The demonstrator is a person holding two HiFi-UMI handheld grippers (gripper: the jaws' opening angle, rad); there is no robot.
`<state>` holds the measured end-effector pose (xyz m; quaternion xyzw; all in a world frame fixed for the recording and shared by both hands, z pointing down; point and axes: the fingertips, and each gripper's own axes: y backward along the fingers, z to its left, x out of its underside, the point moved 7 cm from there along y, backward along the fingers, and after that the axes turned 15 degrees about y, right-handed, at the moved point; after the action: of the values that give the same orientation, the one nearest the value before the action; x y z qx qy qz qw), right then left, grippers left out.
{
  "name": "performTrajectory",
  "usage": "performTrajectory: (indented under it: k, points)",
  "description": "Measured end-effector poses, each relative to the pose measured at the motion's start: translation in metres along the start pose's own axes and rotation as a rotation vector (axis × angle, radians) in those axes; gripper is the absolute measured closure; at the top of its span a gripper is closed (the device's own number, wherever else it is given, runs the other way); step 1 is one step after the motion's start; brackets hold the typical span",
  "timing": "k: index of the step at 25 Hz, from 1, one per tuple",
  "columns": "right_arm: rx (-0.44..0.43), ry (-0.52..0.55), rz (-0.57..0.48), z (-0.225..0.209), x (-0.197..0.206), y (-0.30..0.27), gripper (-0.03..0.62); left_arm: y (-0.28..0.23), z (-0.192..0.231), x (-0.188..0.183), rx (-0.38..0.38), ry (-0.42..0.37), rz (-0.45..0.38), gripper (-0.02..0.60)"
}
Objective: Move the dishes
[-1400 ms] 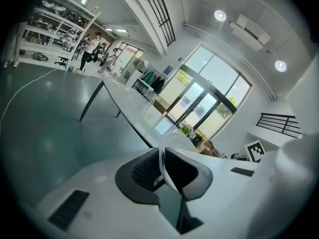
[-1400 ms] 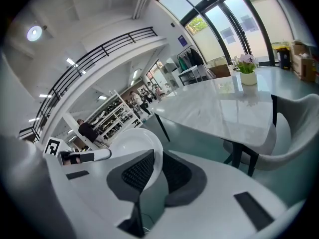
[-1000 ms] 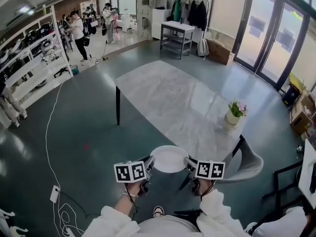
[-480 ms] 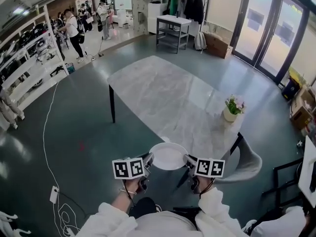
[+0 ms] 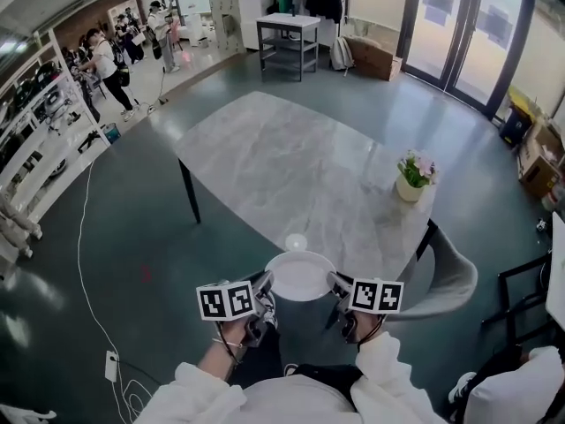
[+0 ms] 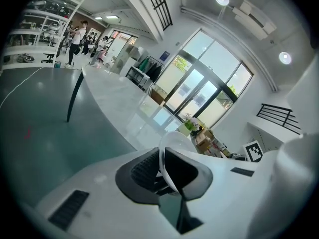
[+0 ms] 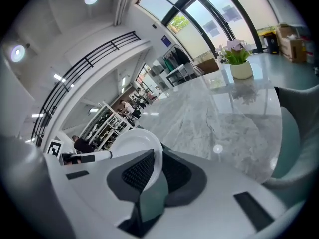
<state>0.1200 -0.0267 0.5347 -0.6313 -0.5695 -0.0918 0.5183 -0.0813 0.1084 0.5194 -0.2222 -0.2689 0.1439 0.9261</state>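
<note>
A white plate (image 5: pixel 301 275) hangs in the air just before the near edge of the grey marble table (image 5: pixel 291 170), held level between both grippers. My left gripper (image 5: pixel 265 283) is shut on the plate's left rim, and the rim (image 6: pixel 167 156) runs between its dark pads in the left gripper view. My right gripper (image 5: pixel 336 283) is shut on the right rim; in the right gripper view the plate (image 7: pixel 132 151) stands clamped between the pads.
A potted plant with pink flowers (image 5: pixel 412 175) stands at the table's right edge. A grey chair (image 5: pixel 446 281) sits right of my hands. A white cable (image 5: pixel 88 263) trails over the green floor on the left. People and shelves are far off at the back left.
Both grippers and the plate have come closer to the table's near edge. The view has shifted, so the table now lies nearer and more centred.
</note>
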Motion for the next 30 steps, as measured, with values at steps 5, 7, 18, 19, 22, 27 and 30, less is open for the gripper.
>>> performTrajectory:
  k: [5, 7, 18, 19, 22, 27, 30]
  points:
    - [0.004, -0.025, -0.021, -0.009, -0.014, -0.027, 0.494, -0.028, 0.019, -0.028, 0.014, 0.003, 0.016, 0.552]
    - [0.018, -0.019, -0.015, -0.01, -0.028, -0.041, 0.494, -0.036, 0.023, -0.045, 0.018, -0.003, 0.024, 0.552]
    - [0.077, -0.01, -0.028, -0.002, -0.117, -0.12, 0.494, -0.077, 0.039, -0.168, 0.038, -0.028, 0.046, 0.552]
    - [0.091, -0.012, -0.032, -0.003, -0.126, -0.125, 0.494, -0.082, 0.038, -0.179, 0.045, -0.032, 0.051, 0.552]
    - [0.128, -0.027, -0.045, -0.011, -0.145, -0.137, 0.493, -0.103, 0.036, -0.203, 0.065, -0.05, 0.075, 0.552]
    - [0.179, -0.068, -0.05, -0.027, -0.163, -0.157, 0.493, -0.137, 0.039, -0.231, 0.085, -0.061, 0.127, 0.552]
    - [0.205, -0.087, -0.049, -0.032, -0.175, -0.169, 0.493, -0.155, 0.04, -0.251, 0.098, -0.073, 0.156, 0.552]
